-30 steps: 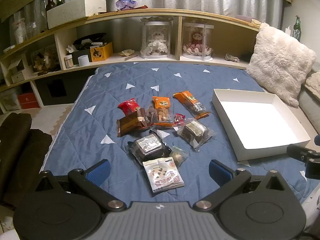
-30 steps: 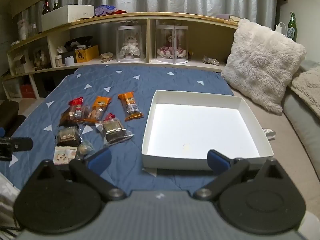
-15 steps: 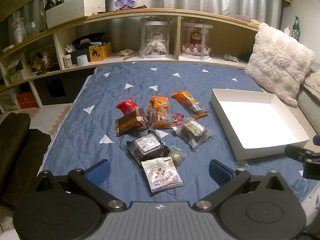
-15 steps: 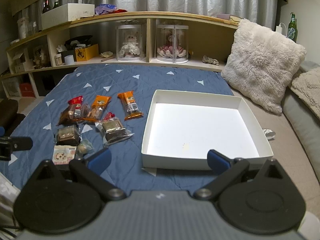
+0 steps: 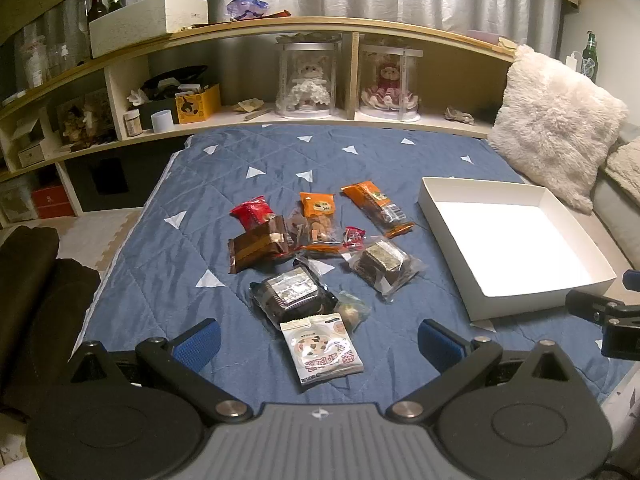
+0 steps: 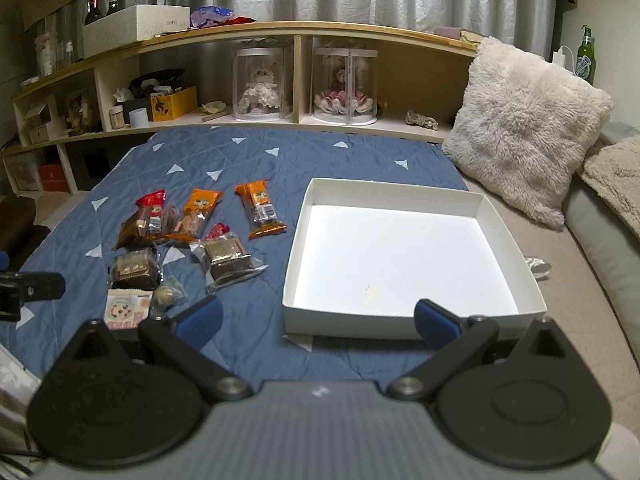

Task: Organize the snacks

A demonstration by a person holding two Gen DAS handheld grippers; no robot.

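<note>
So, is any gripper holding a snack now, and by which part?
Nothing is held. The left gripper and the right gripper are both open and empty.

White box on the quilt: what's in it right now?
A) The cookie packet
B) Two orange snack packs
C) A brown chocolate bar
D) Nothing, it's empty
D. The white box shows only its bare white floor, while all the snacks, including the cookie packet and the orange pack, lie on the blue quilt to its left.
</note>
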